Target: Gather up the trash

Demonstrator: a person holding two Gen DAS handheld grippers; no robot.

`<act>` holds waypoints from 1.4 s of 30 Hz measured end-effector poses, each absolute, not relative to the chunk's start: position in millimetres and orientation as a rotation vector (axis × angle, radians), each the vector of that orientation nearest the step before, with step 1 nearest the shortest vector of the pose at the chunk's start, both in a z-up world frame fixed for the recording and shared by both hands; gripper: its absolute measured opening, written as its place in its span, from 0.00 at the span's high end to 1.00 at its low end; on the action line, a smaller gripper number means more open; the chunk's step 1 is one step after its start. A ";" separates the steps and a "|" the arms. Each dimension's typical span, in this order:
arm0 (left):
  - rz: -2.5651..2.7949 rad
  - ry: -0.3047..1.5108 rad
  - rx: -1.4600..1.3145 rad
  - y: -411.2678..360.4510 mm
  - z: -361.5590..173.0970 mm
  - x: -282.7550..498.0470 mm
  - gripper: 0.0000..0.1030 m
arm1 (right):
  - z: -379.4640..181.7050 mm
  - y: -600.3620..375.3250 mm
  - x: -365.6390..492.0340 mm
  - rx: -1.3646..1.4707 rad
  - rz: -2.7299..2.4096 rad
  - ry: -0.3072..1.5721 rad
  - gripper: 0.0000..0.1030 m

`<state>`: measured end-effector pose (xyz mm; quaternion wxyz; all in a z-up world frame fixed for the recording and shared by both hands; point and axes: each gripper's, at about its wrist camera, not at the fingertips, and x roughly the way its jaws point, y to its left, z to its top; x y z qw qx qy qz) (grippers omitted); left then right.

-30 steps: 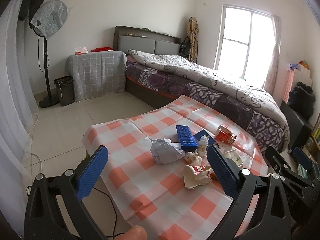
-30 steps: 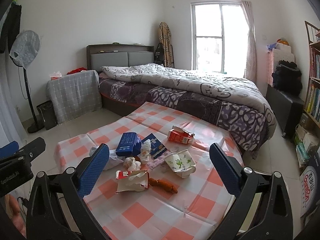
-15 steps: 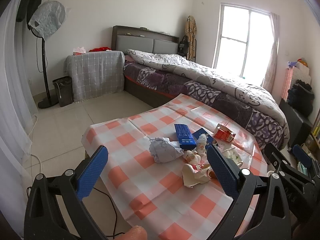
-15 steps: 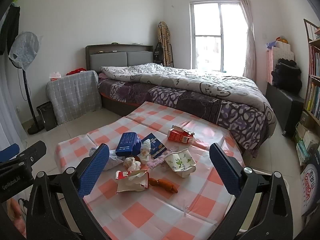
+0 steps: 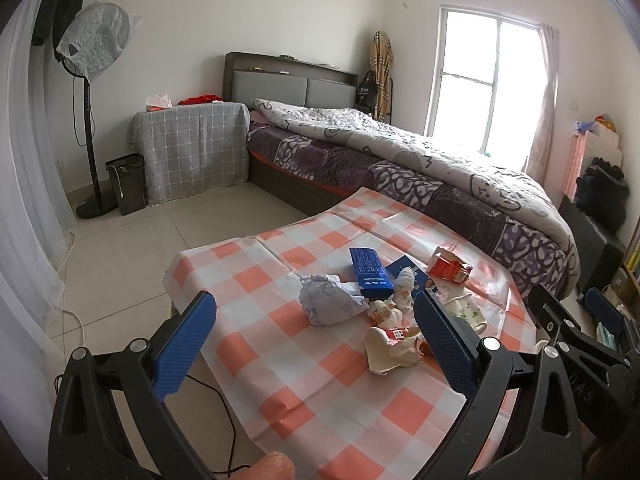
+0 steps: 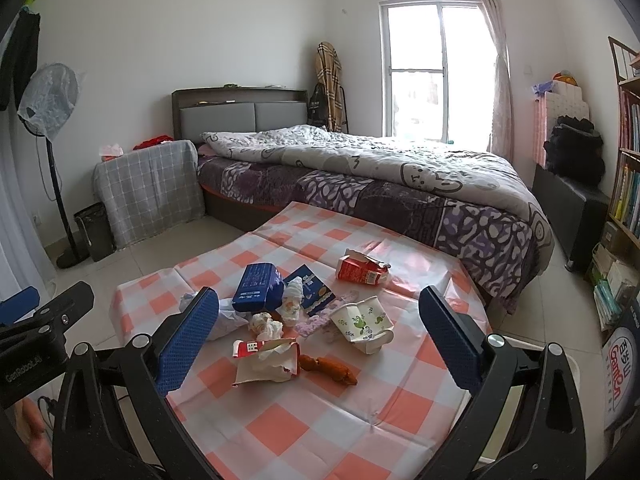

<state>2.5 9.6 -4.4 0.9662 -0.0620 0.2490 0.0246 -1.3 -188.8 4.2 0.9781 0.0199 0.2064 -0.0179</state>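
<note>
Both hand-held grippers spread wide, holding nothing, hovering short of the counter (image 6: 400, 400). Trash pile sits mid-counter, dead ahead of the right hand-held gripper (image 6: 318, 342); torn carton (image 6: 266, 362) and sausage (image 6: 330, 368) lie nearest it, sausage's long axis roughly crosswise. From the left hand-held gripper (image 5: 314, 346) the pile lies ahead and right. Right looks better placed.

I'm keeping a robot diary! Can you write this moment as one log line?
left gripper: open, empty | right gripper: open, empty | trash: on checkered table, untouched
</note>
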 end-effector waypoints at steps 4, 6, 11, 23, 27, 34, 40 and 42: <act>0.050 0.505 -0.125 9.1 -4.0 2.8 0.07 | 4.5 -189.5 -1.3 0.042 -0.036 0.415 0.07; 0.051 0.504 -0.125 9.1 -4.1 2.5 0.07 | 4.6 -189.3 -1.1 0.043 -0.036 0.415 0.07; 0.051 0.506 -0.122 9.5 -4.4 2.5 0.07 | 4.9 -189.1 -1.1 0.042 -0.036 0.415 0.07; 0.051 0.507 -0.120 8.7 -4.9 1.6 0.07 | 4.6 -188.4 -0.4 0.042 -0.034 0.418 0.07; 0.052 0.509 -0.120 9.2 -5.7 1.1 0.07 | 4.3 -188.2 -0.5 0.042 -0.035 0.419 0.07; 0.057 0.515 -0.118 11.0 -10.1 1.2 0.07 | 4.4 -189.1 -0.3 0.043 -0.034 0.418 0.07; 0.057 0.517 -0.119 11.5 -9.7 1.9 0.07 | 4.7 -189.4 0.2 0.047 -0.028 0.422 0.07; 0.057 0.516 -0.119 10.8 -9.3 2.3 0.07 | 4.4 -188.5 -0.1 0.043 -0.025 0.424 0.07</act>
